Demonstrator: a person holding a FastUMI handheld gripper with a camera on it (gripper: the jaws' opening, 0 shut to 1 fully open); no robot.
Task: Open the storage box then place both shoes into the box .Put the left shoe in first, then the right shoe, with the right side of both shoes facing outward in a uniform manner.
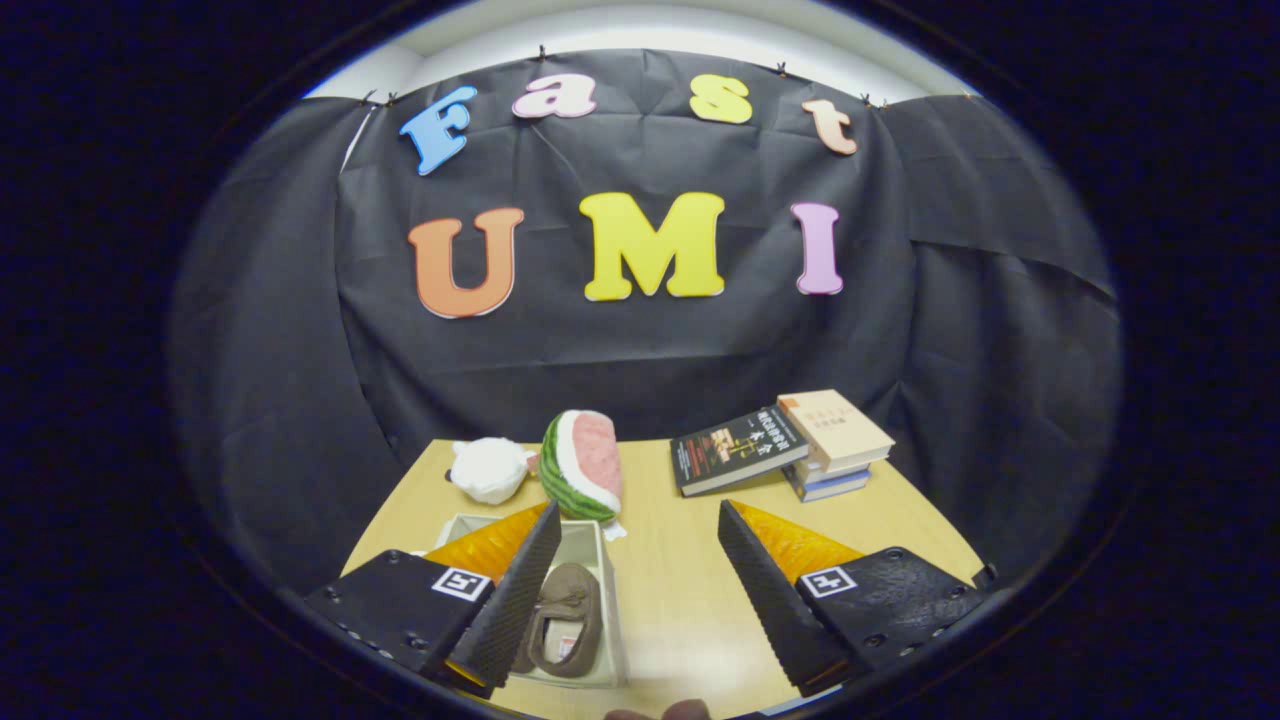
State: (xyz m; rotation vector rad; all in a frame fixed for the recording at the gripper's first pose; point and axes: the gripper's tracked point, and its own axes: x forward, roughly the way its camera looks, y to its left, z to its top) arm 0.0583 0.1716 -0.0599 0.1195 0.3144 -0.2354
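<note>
With the fingers [640, 590] spread wide and empty above the tabletop's [680, 570] near edge, one soft brown shoe [567, 618] lies in the open box [603, 560] at the left, probably light and best pinched by its collar.

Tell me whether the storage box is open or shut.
Open: the storage box has no lid on, and a brown shoe lies inside. The tool is open.

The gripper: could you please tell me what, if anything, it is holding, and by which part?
Nothing is held. The gripper is open, its fingers wide apart over the table, with the shoe lying in the box.
</note>
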